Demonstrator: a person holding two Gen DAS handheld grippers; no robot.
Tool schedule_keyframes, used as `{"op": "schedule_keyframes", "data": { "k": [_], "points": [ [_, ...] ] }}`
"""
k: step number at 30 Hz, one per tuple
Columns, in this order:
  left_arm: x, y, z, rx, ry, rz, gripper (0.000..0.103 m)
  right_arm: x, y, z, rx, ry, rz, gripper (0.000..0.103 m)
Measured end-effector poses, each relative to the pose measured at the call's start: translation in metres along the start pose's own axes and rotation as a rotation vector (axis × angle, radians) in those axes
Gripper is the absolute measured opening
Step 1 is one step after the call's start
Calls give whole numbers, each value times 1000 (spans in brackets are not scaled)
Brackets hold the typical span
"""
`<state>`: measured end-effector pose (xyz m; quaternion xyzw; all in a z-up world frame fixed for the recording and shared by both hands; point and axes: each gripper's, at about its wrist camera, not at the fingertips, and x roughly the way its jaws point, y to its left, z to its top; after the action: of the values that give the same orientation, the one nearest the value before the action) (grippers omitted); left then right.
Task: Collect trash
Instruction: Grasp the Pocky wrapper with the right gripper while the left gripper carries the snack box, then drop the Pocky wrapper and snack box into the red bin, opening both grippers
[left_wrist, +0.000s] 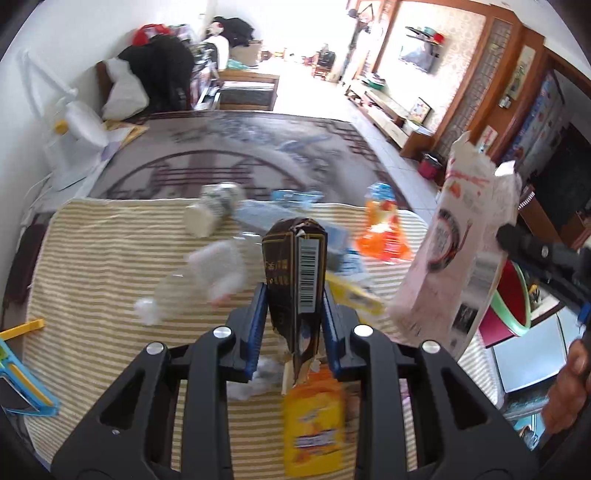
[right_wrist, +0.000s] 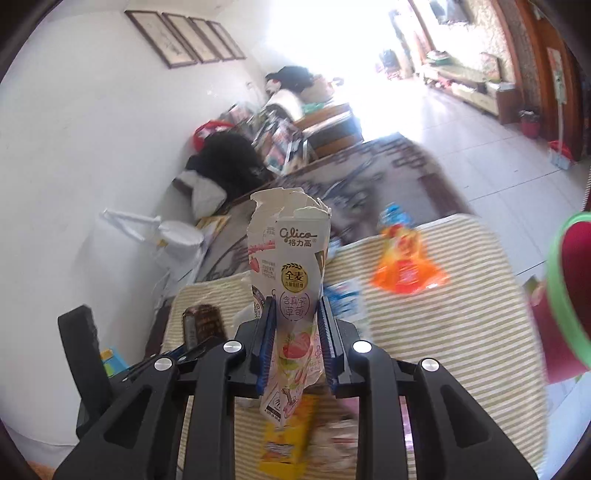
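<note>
My left gripper (left_wrist: 295, 310) is shut on a dark brown snack box (left_wrist: 295, 266) with a barcode, held above the striped cloth (left_wrist: 103, 266). My right gripper (right_wrist: 297, 332) is shut on a torn pink-and-white Glico box (right_wrist: 290, 266), also lifted; that box shows at the right of the left wrist view (left_wrist: 454, 251). The brown box shows at the left of the right wrist view (right_wrist: 203, 325). Trash lies on the cloth: an orange wrapper (left_wrist: 382, 236), a paper cup (left_wrist: 212, 214), a clear plastic bottle (left_wrist: 199, 284), a yellow packet (left_wrist: 314, 424) and blue wrappers (left_wrist: 280, 210).
A red bin with a green rim (right_wrist: 569, 295) stands off the table's right edge, also in the left wrist view (left_wrist: 513, 299). A patterned rug (left_wrist: 229, 155) lies beyond the table. A white lamp (left_wrist: 77, 125) and clutter line the left wall. A blue-yellow item (left_wrist: 22, 369) sits at the left edge.
</note>
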<state>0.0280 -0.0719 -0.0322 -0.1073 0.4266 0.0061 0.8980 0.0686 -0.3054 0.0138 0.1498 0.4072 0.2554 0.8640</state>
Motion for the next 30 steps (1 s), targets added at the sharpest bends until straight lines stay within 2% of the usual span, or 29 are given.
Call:
{"op": "schedule_keyframes", "data": {
  "k": [4, 7, 9, 12, 16, 20, 21, 24, 30],
  "points": [
    [10, -43, -3, 25, 10, -16, 27, -47, -69, 17, 43, -103, -144, 22],
    [17, -66, -4, 37, 18, -30, 27, -80, -121, 26, 43, -187, -348, 22],
    [21, -85, -4, 58, 22, -44, 27, -93, -158, 28, 60, -204, -459, 22],
    [26, -115, 0, 96, 22, -79, 27, -95, -202, 18, 101, -179, -567, 22],
    [44, -166, 8, 171, 41, -159, 27, -85, -244, -2, 183, -101, -607, 23],
    [65, -219, 12, 249, 73, -251, 27, -91, -264, -15, 256, -92, -599, 26],
    [70, -231, 13, 262, 84, -274, 27, -93, -267, -19, 267, -84, -600, 30],
    [85, -270, 12, 307, 113, -336, 27, -109, -280, -22, 309, -108, -589, 43],
    [116, -346, 5, 402, 182, -448, 27, -154, -284, -42, 365, -176, -632, 45]
  ]
}}
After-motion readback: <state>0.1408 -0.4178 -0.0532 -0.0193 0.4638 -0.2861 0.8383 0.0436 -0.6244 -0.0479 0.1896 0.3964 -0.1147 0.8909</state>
